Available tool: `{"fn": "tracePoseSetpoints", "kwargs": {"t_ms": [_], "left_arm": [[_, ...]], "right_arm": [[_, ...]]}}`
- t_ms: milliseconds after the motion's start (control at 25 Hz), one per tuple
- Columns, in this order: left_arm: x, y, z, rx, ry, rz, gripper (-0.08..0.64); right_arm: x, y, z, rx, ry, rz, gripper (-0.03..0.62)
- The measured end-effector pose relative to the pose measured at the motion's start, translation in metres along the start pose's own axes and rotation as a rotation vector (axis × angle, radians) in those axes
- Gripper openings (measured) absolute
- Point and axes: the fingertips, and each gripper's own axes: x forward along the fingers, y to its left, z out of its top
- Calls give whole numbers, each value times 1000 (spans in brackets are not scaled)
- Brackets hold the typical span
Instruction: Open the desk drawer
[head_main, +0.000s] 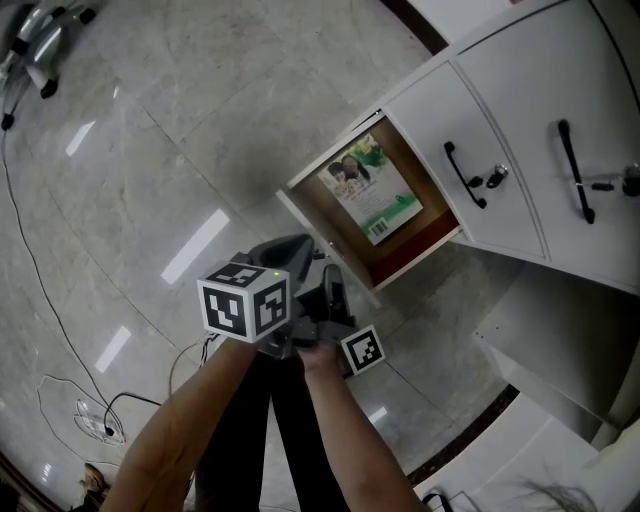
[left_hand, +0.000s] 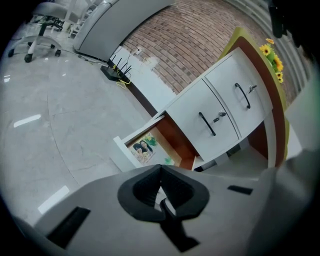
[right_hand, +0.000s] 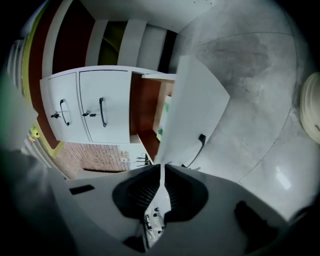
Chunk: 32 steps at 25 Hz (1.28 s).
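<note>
Drawer out, both my jaws closed on nothing.

The desk drawer (head_main: 322, 203) stands open from the white cabinet (head_main: 520, 130), above the pale floor (head_main: 150, 150), with a picture-covered book (head_main: 370, 190) lying flat inside. My left gripper (left_hand: 161, 172) and right gripper (right_hand: 162, 175) sit side by side near its white front. Each pair of jaws is drawn together and empty. The front's black handle (right_hand: 200, 142) shows just ahead of the right one.

The white wooden desk drawer (head_main: 303, 208) is reddish-brown inside. The printed paper booklet (head_main: 372, 188) in it is green and white. The 2 curved handles (head_main: 463, 175) on the white cabinet fronts are black. The glossy stone floor (head_main: 150, 150) is pale grey and faintly veined. The plastic marker cube (head_main: 245, 300) bears black-and-white squares.
</note>
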Motion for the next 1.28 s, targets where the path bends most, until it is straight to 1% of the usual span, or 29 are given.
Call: {"fn": "tracePoseSetpoints", "kwargs": {"t_ms": [200, 320, 520, 680, 800, 960, 1040, 1160, 1280], "left_arm": [[-24, -29, 12, 10, 12, 27, 9], [-42, -58, 26, 25, 14, 17, 9], [-74, -112, 48, 85, 29, 3, 9], [-111, -153, 60, 109, 51, -2, 9], [-140, -182, 68, 154, 71, -14, 9], [-177, -226, 84, 225, 81, -27, 9], [-199, -251, 93, 251, 71, -35, 9], [-232, -289, 106, 292, 43, -83, 9], [-261, -323, 114, 364, 47, -120, 9]], "right_arm": [[-13, 49, 11, -36, 19, 4, 20], [-20, 87, 16, -77, 38, 8, 20], [-37, 155, 11, -212, 112, -9, 20], [-60, 205, 6, -337, 141, -52, 20], [-81, 239, 0, -428, 172, -85, 19], [-112, 297, -7, -514, 226, -59, 18], [-135, 321, -9, -575, 258, -58, 18], [-167, 353, -10, -676, 312, -59, 18], [-194, 383, -19, -794, 389, -40, 18]]}}
